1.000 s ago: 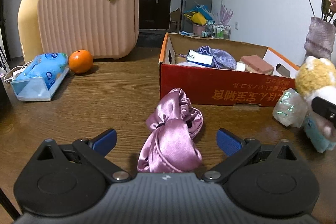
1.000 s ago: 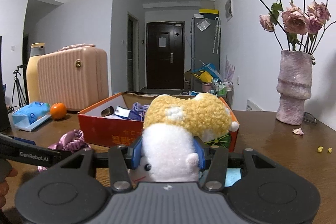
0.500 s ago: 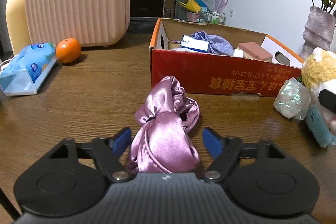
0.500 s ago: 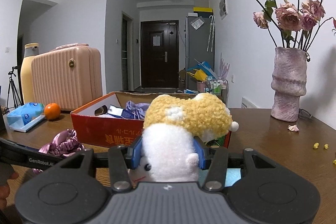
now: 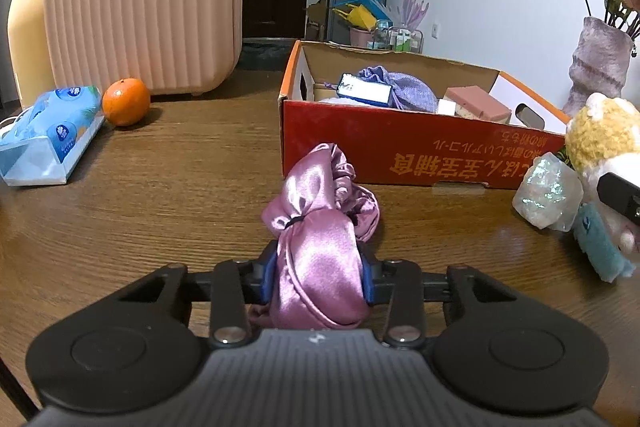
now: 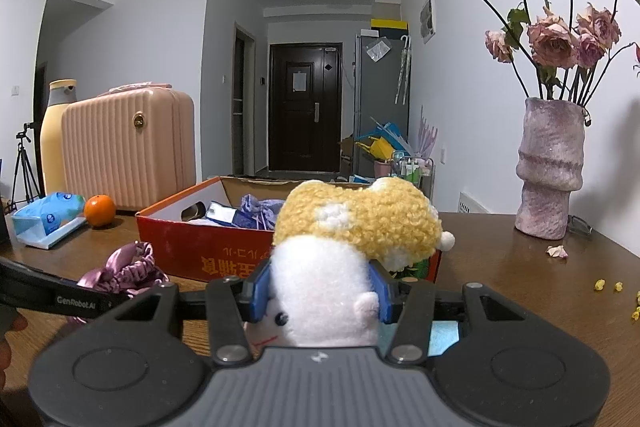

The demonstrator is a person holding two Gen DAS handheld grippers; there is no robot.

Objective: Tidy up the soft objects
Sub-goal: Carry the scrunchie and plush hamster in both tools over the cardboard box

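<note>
Left gripper (image 5: 318, 277) clamped tight on pink satin bonnet (image 5: 320, 251), resting on wooden table (image 5: 168, 195) just short of red cardboard box (image 5: 400, 151). Right gripper (image 6: 318, 293) squeezing white-and-yellow plush toy (image 6: 340, 243), near box's front corner. Bare tabletop left of bonnet. One orange (image 5: 126, 101), one tissue pack (image 5: 48, 133), one suitcase (image 5: 140, 15), one vase (image 6: 550, 167).

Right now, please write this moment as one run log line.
left gripper: shut on pink satin scrunchie | right gripper: shut on plush toy | red box: open, behind both
</note>
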